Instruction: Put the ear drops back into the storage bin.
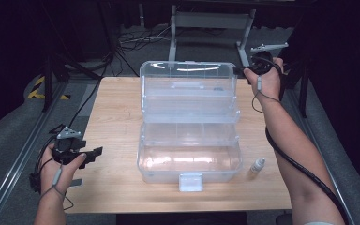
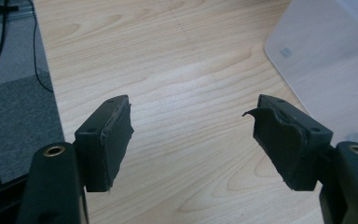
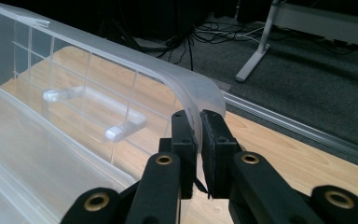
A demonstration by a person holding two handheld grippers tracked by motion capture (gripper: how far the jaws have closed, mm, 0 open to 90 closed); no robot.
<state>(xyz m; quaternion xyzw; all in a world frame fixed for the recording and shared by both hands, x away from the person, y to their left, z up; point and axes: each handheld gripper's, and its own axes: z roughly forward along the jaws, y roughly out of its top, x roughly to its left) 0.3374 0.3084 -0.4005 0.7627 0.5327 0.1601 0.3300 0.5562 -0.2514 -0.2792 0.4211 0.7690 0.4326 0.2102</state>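
box: clear plastic storage box sits mid-desk, open; lid stands upright behind the base, inner tray folded out between the two
right hand-held gripper: jaws nearly together, clamped on the lid's rim at its rounded far-right corner; in the high view it sits at the lid's top-right corner
left hand-held gripper: jaws wide, nothing between them, hovering over bare desk left of the box base; in the high view it is near the front-left desk edge
bottle: small white dropper bottle stands on the desk just right of the box's front-right corner, apart from it
latch: front latch hangs loose at the base's front edge
step (my read): closing the lid, right side leading
how to do it well: the grip is on thin, flexing plastic at one corner, so swing the lid along the hinge arc and don't pull straight down, or it twists
tray: it probably has to fold back in as the lid comes over; go slow, watch for a jam
left side: bring the free gripper to the box's left wall to stop the base sliding
clearance: keep the right forearm off the bottle on the way down
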